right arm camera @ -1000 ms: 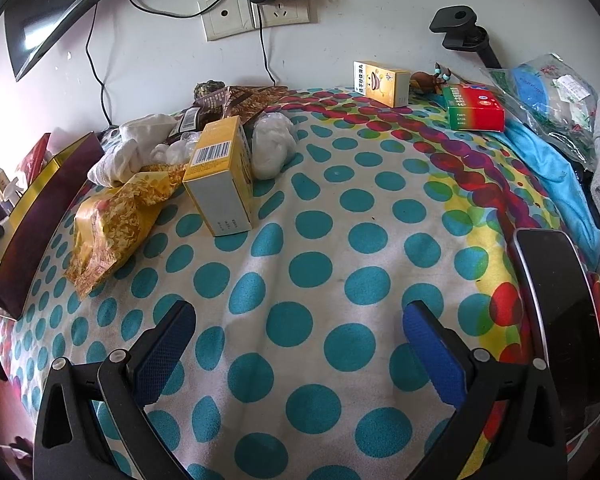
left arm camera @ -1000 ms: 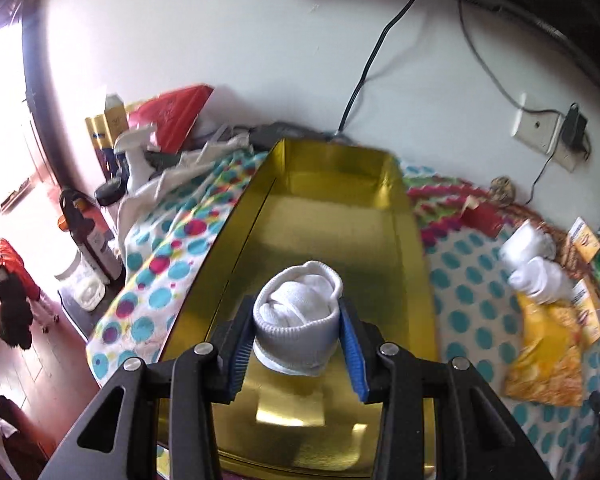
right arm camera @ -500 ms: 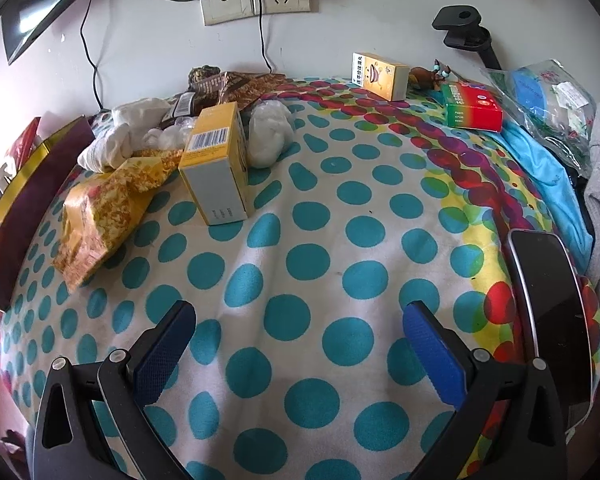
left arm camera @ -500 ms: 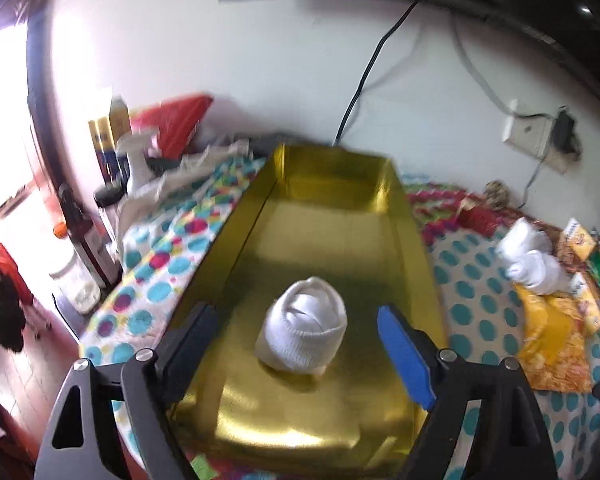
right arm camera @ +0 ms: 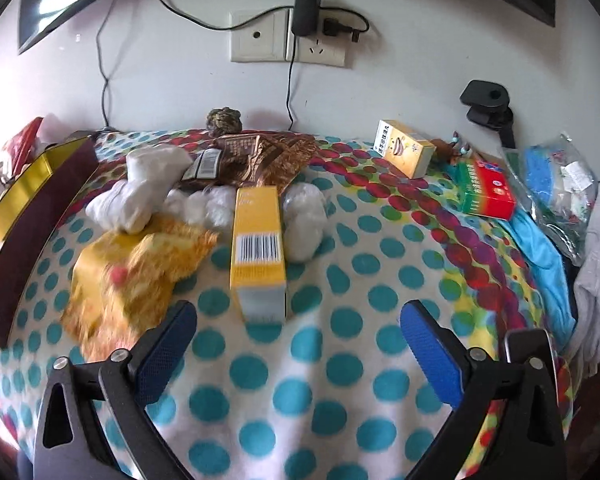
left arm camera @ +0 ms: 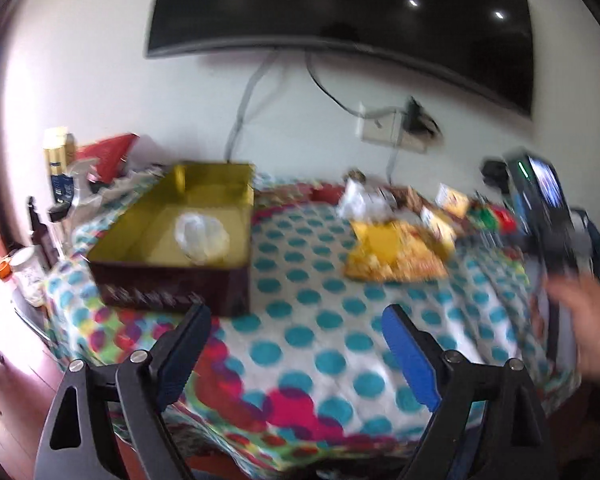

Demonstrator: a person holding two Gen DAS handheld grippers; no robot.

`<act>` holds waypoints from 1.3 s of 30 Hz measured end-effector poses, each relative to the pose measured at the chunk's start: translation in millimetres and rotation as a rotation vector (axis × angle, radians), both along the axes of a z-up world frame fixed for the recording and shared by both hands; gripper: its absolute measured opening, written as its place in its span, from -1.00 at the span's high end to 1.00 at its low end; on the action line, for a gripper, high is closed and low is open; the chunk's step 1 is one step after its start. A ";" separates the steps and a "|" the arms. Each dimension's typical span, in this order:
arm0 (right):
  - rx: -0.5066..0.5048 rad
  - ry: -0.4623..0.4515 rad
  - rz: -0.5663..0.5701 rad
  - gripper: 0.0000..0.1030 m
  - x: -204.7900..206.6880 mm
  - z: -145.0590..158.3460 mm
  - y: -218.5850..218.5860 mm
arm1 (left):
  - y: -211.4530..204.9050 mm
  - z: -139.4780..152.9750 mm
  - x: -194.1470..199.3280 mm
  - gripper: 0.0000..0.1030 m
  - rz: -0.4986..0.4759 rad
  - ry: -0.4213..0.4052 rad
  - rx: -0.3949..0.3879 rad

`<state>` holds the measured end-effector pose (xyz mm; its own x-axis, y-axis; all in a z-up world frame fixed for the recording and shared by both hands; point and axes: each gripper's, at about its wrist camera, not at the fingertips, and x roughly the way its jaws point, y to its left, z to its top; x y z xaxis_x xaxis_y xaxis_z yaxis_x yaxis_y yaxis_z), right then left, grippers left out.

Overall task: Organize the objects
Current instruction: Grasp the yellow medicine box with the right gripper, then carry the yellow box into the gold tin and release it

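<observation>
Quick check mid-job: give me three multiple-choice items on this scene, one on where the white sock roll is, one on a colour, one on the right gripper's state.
1. Where is the sock roll?
A. in the gold box
B. on the yellow bag
C. in the left gripper

2. What colour is the upright carton ahead of the right gripper?
A. green
B. yellow
C. blue

3. The right gripper is:
A. shut on the carton
B. shut, empty
C. open, empty

Answers: 1 A, it lies on the box floor; 2 B, its faces are yellow; 3 C, pads apart with only cloth between them.
</observation>
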<state>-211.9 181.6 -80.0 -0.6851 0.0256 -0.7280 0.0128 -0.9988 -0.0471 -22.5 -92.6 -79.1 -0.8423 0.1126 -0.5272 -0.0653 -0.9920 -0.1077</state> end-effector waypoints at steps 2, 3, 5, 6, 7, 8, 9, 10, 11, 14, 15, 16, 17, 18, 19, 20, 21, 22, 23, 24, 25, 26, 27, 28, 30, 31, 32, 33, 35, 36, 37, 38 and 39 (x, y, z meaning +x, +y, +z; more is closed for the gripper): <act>-0.017 -0.016 0.009 -0.43 -12.2 -0.4 -0.2 | -0.2 -5.7 -5.7 -0.73 -0.014 -0.030 0.049; -0.006 -0.031 0.008 -0.34 -18.8 -2.9 -2.0 | 0.1 -7.5 -5.4 -0.73 -0.019 -0.035 0.061; -0.002 -0.056 0.019 0.01 -29.4 -9.1 -5.3 | -1.1 -7.7 -2.8 -0.73 -0.017 -0.024 0.052; -0.007 -0.067 0.027 0.05 -33.1 -12.1 -6.6 | -1.2 -7.3 -1.6 -0.73 -0.018 -0.017 0.044; -0.008 -0.080 0.040 0.08 -36.0 -15.7 -8.8 | -2.3 -7.0 -0.9 -0.73 -0.020 -0.016 0.046; -0.002 -0.091 0.050 0.13 -39.1 -19.5 -11.7 | -3.4 -6.8 -0.7 -0.73 -0.019 -0.017 0.057; 0.004 -0.095 0.060 0.18 -41.2 -22.7 -14.2 | -5.6 -6.3 -0.8 -0.73 -0.017 -0.016 0.065; 0.007 -0.098 0.071 0.35 -43.3 -26.0 -16.6 | -6.5 -6.2 -0.7 -0.73 -0.017 -0.015 0.072; 0.007 -0.102 0.080 0.45 -44.8 -29.3 -18.4 | -6.3 -6.3 -1.1 -0.73 -0.018 -0.017 0.071; -0.014 -0.067 0.092 0.48 -40.8 -27.4 -19.8 | -6.5 -5.3 -0.8 -0.73 -0.013 -0.012 0.066; -0.003 -0.050 0.096 0.48 -37.7 -25.3 -21.4 | -6.4 -5.5 -1.3 -0.73 -0.013 -0.014 0.066; 0.007 -0.028 0.101 0.48 -33.3 -22.0 -21.9 | -6.1 -5.9 -1.7 -0.73 -0.011 -0.017 0.065; 0.005 -0.007 0.106 0.48 -28.6 -17.1 -21.4 | -5.5 -6.4 -1.9 -0.73 -0.010 -0.021 0.060; 0.003 0.008 0.109 0.48 -25.6 -12.9 -20.7 | -4.8 -6.9 -2.0 -0.73 -0.010 -0.023 0.057; 0.000 0.018 0.114 0.49 -22.5 -8.4 -20.8 | -4.1 -7.6 -2.1 -0.73 -0.012 -0.027 0.056; -0.002 0.023 0.121 0.49 -19.6 -4.4 -21.8 | -3.4 -8.5 -2.7 -0.73 -0.016 -0.032 0.056; 0.002 0.029 0.125 0.49 -16.9 -1.0 -23.1 | -2.1 -9.4 -3.2 -0.73 -0.017 -0.036 0.055; 0.004 0.032 0.126 0.49 -15.5 0.8 -24.1 | -0.8 -10.1 -3.3 -0.73 -0.017 -0.041 0.049; 0.005 0.029 0.125 0.49 -14.8 1.7 -24.7 | 0.4 -10.9 -3.4 -0.73 -0.016 -0.048 0.041; 0.001 0.023 0.124 0.49 -14.8 1.5 -25.3 | 1.1 -11.6 -3.8 -0.73 -0.016 -0.055 0.039; -0.002 0.018 0.124 0.49 -14.1 1.2 -25.8 | 1.1 -12.3 -3.6 -0.73 -0.017 -0.061 0.040; -0.002 0.017 0.124 0.49 -14.8 0.8 -26.0 | 0.7 -12.4 -3.3 -0.73 -0.013 -0.064 0.042; -0.002 0.016 0.125 0.49 -14.4 1.0 -26.3 | 0.2 -12.0 -2.9 -0.73 -0.008 -0.063 0.042; -0.004 0.015 0.128 0.49 -11.9 2.0 -28.4 | -0.3 -11.6 -2.5 -0.73 -0.003 -0.061 0.041; -0.006 0.026 0.134 0.49 -9.7 6.7 -30.4 | -2.1 -11.6 -2.7 -0.73 0.016 -0.064 0.037; -0.008 0.032 0.142 0.49 -9.0 10.7 -32.4 | -3.2 -12.1 -3.0 -0.73 0.024 -0.069 0.038; -0.008 0.041 0.152 0.48 -7.9 16.0 -35.6 | -4.5 -13.3 -3.7 -0.73 0.035 -0.077 0.040; -0.009 0.054 0.170 0.48 -6.0 23.8 -41.8 | -5.6 -14.2 -4.1 -0.73 0.043 -0.083 0.045; -0.017 0.069 0.218 0.48 -3.4 37.1 -58.3 | -7.7 -15.2 -4.2 -0.73 0.057 -0.087 0.051; -0.015 0.075 0.251 0.48 -2.2 44.0 -71.3 | -8.3 -15.1 -4.0 -0.73 0.061 -0.086 0.052; -0.013 0.077 0.294 0.48 -1.4 50.4 -87.9 | -8.8 -15.2 -3.9 -0.73 0.065 -0.087 0.052; -0.015 0.074 0.325 0.48 -1.0 53.1 -99.3 | -9.7 -15.6 -3.7 -0.73 0.075 -0.088 0.049; -0.014 0.070 0.366 0.48 -0.5 55.9 -115.8 | -9.9 -15.9 -3.6 -0.73 0.080 -0.089 0.047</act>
<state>-212.4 65.8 -24.1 -0.6951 -0.2403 -0.6776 0.3667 -0.9292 -0.0467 -26.1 -102.5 -95.0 -0.7999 0.0733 -0.5956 0.0260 -0.9873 -0.1564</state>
